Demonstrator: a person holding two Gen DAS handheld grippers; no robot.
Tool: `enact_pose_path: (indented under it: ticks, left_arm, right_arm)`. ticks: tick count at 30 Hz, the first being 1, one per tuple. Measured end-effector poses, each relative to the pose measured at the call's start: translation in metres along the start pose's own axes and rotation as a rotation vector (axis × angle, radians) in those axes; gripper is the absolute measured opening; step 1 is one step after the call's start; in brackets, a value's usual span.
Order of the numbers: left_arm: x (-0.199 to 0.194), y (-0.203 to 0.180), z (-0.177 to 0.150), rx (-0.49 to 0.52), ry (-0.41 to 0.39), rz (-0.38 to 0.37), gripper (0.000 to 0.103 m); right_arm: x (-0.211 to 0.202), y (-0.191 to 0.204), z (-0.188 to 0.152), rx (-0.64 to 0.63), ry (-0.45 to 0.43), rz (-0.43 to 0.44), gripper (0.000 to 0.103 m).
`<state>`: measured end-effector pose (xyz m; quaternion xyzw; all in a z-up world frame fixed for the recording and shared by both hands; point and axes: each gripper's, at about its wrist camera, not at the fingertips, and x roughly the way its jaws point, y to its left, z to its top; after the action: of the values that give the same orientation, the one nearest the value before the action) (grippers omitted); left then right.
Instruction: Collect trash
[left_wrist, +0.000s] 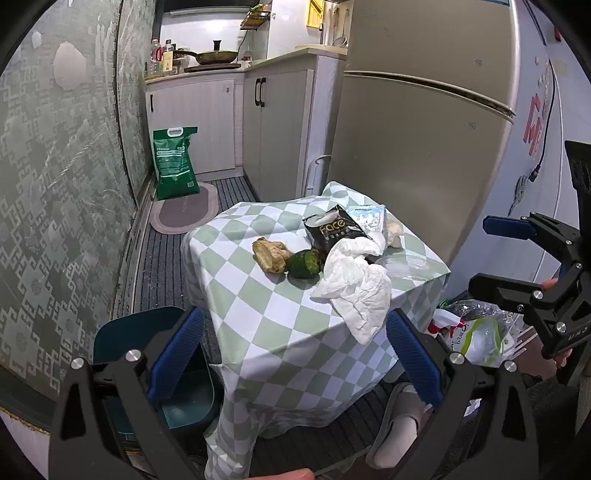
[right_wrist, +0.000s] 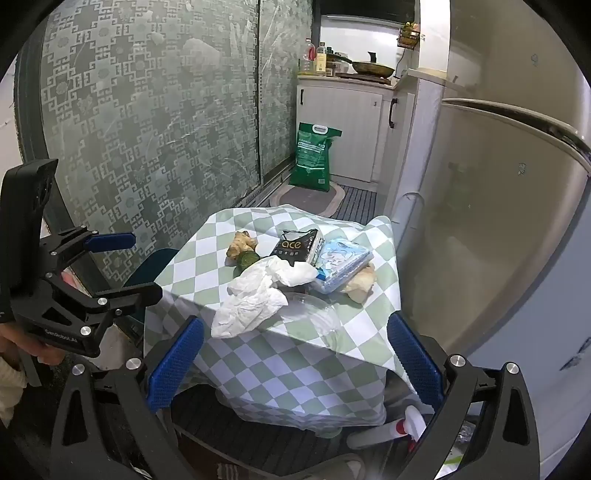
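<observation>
A small table under a green-and-white checked cloth (left_wrist: 280, 317) (right_wrist: 295, 354) carries the trash: a crumpled white tissue (left_wrist: 354, 291) (right_wrist: 255, 299) hanging over the near edge, a black "Face" packet (left_wrist: 332, 229) (right_wrist: 295, 245), a pale blue tissue pack (right_wrist: 341, 264) (left_wrist: 369, 218), a green avocado piece (left_wrist: 303, 263) (right_wrist: 248, 260), ginger root (left_wrist: 269, 253) (right_wrist: 241, 243), a second ginger piece (right_wrist: 360, 282) and a clear plastic lid (right_wrist: 310, 314). My left gripper (left_wrist: 295, 354) is open and empty before the table. My right gripper (right_wrist: 295, 358) is open and empty.
A dark teal bin (left_wrist: 159, 369) (right_wrist: 147, 269) stands on the floor left of the table. A fridge (left_wrist: 424, 129) is right behind it. A green sack (left_wrist: 174, 162) leans on the cabinets. Plastic bags (left_wrist: 476, 332) and a spray bottle (right_wrist: 406, 424) lie at the right.
</observation>
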<state>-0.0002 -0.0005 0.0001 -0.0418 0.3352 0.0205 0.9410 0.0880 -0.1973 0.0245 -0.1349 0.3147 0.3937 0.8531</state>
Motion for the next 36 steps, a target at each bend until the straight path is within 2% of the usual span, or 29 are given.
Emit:
enact_pose_path:
  ticks: [36]
  left_arm:
    - [-0.0015,0.0000,0.0015,-0.001,-0.003,-0.013,0.100]
  right_arm:
    - [-0.0026,-0.0018,0.0003,-0.002,0.003,-0.002,0.100]
